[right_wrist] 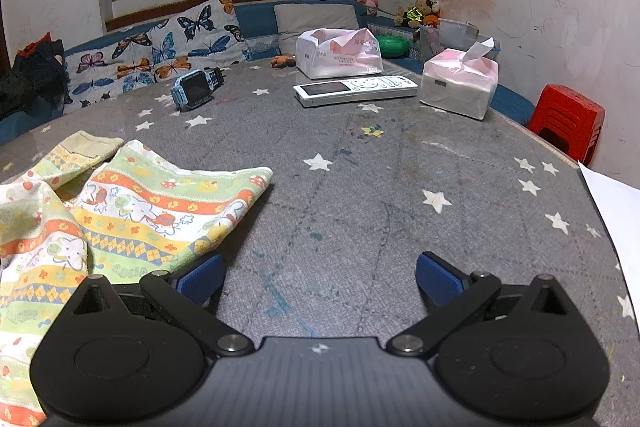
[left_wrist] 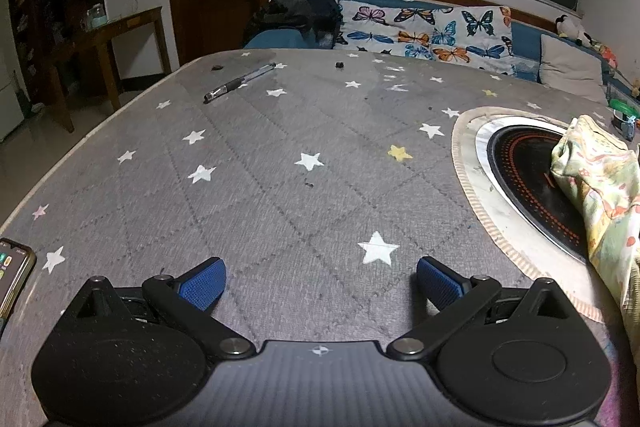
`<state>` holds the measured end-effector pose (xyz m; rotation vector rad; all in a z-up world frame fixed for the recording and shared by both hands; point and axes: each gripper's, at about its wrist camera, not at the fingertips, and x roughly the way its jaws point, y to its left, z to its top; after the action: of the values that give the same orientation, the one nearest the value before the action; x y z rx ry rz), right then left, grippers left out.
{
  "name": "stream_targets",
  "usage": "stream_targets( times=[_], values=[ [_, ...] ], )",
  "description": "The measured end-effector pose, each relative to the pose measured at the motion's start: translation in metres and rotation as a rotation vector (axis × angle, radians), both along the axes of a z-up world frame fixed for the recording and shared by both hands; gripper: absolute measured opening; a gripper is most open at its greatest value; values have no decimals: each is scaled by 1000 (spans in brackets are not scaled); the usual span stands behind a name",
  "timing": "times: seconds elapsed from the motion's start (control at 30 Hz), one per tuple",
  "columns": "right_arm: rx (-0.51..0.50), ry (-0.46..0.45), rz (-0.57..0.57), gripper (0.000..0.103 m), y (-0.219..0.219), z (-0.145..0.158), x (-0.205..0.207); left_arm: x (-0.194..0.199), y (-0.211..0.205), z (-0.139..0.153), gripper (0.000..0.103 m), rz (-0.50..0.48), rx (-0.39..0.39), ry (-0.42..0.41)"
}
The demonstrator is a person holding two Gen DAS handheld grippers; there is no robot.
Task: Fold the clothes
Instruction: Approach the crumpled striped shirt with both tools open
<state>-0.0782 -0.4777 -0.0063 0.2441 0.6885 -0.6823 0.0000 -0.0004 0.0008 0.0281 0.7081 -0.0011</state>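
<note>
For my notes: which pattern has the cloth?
Cloth: green, orange, yellow stripes with cartoon animals; right wrist view.

Phone [left_wrist: 14,277] – cut off; garment [right_wrist: 120,211] partly hidden.

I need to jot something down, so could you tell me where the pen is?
The pen shows in the left wrist view, lying on the star-patterned table cover at its far left, ahead of the open left gripper.

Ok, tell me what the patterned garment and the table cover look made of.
The patterned garment looks like soft knit cotton, matte: it crumples limply and its printed stripes look faded. The table cover seems to be quilted woven fabric, grey with stars, judging by its stitched diamond lines.
</note>
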Motion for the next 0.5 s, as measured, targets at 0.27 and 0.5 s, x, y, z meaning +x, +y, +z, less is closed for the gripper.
stream_targets(
  times=[0.27,0.5],
  values=[
    [-23,-6,38,103,14,9,-23,-2,-4,-3,103,2,5,23],
    [-32,-39,79,103,33,20,-53,-18,-19,19,103,-33,13,33]
  ],
)
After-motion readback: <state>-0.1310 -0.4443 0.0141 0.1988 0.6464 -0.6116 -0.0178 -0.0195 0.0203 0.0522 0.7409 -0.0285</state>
